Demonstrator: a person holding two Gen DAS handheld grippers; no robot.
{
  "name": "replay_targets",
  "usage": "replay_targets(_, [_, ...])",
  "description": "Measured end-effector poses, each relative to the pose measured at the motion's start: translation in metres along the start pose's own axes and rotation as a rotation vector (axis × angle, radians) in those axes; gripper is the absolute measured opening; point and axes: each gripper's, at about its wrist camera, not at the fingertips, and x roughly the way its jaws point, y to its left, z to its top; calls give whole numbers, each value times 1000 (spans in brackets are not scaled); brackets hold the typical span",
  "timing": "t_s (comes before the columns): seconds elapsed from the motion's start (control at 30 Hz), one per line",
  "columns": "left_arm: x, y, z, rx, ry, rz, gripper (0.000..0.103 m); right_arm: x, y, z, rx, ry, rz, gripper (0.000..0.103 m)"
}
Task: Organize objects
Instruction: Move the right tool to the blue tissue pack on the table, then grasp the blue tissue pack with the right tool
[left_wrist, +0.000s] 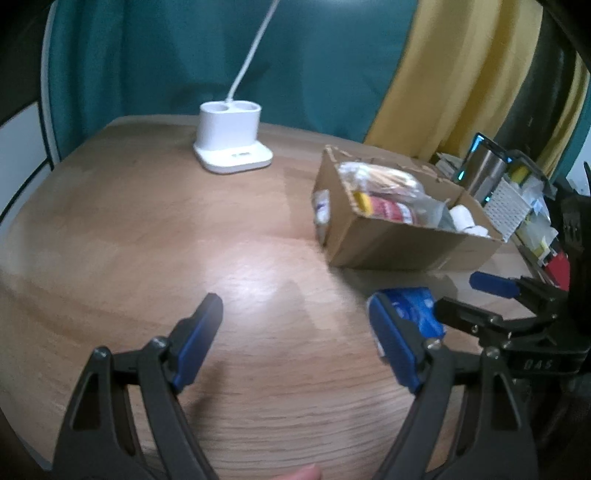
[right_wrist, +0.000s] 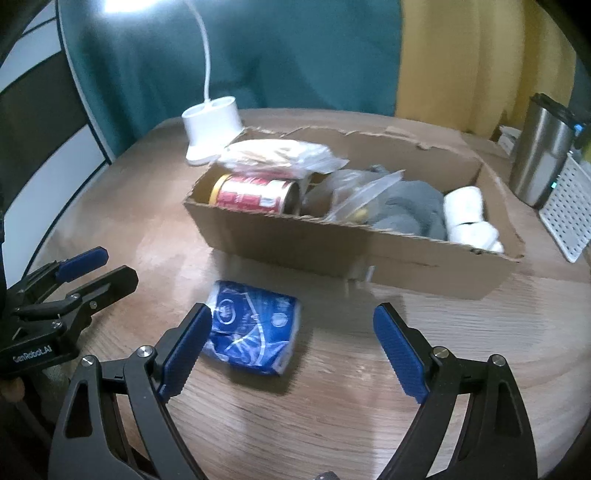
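Observation:
A blue plastic packet (right_wrist: 253, 328) lies flat on the wooden table in front of a cardboard box (right_wrist: 303, 240). The box holds a red can (right_wrist: 255, 194), a wrapped bread packet (right_wrist: 280, 155), a grey cloth (right_wrist: 410, 210) and white rolls (right_wrist: 467, 218). My right gripper (right_wrist: 291, 350) is open just above the table, its left finger beside the packet's near left corner. My left gripper (left_wrist: 295, 339) is open and empty over bare table. In the left wrist view the packet (left_wrist: 413, 310) shows behind its right finger, with the box (left_wrist: 388, 236) beyond.
A white lamp base (left_wrist: 232, 142) with a cord stands at the back of the table. A steel tumbler (right_wrist: 539, 151) and a white perforated basket (right_wrist: 569, 214) stand right of the box. Teal and yellow curtains hang behind.

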Motion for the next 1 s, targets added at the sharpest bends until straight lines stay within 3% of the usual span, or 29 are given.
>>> replay_targets(0.43, [4, 20, -6, -23, 24, -7, 83, 37, 30, 5, -32, 87, 23, 91])
replay_targets(0.6, [8, 23, -8, -27, 36, -7, 83, 47, 37, 1, -58, 112, -11, 91])
replay_targets(1.0, [9, 7, -8, -5, 46, -4, 83, 41, 36, -7, -107, 102, -21, 83])
